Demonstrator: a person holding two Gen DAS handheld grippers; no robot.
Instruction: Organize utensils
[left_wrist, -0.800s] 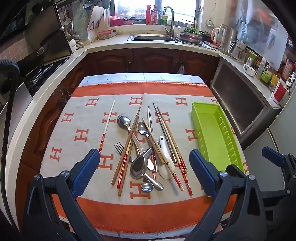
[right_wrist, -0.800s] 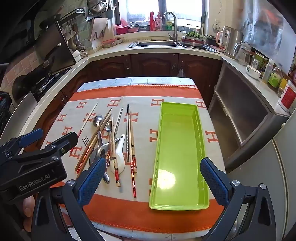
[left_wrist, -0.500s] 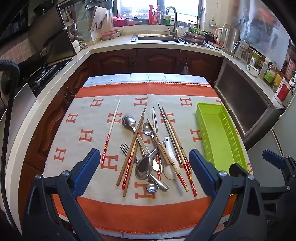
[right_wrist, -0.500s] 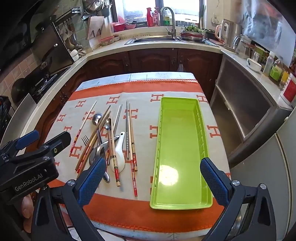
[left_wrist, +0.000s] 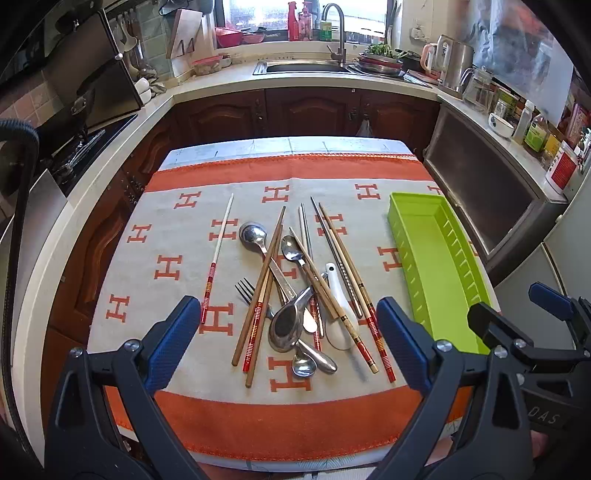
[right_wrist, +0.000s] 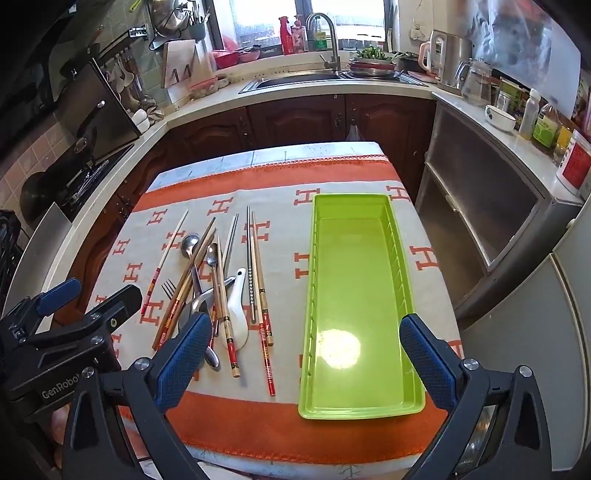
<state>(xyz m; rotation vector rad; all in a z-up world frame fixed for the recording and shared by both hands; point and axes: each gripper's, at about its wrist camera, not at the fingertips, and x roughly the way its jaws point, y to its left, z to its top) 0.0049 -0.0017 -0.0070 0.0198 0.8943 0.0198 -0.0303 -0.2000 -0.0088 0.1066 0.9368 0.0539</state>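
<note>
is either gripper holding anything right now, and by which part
Nothing is held. The left gripper and right gripper both stand open above the table; the utensil pile lies untouched and the green tray is empty.

1. Left gripper (right_wrist: 59, 295) body, right wrist view: white lettering "GenRobo", remainder cut off.
2. Right gripper (left_wrist: 546, 306) body, left wrist view: "DAS", partial.
3. Tablecloth (left_wrist: 155, 295): repeated orange "H" motif.
4. Counter bottle labels: illegible.

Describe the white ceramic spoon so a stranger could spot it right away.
On the orange and grey cloth, left of the green tray, lies a utensil pile. Near its right side sits the white ceramic spoon, the only white, short, chunky piece among metal spoons and chopsticks.
</note>
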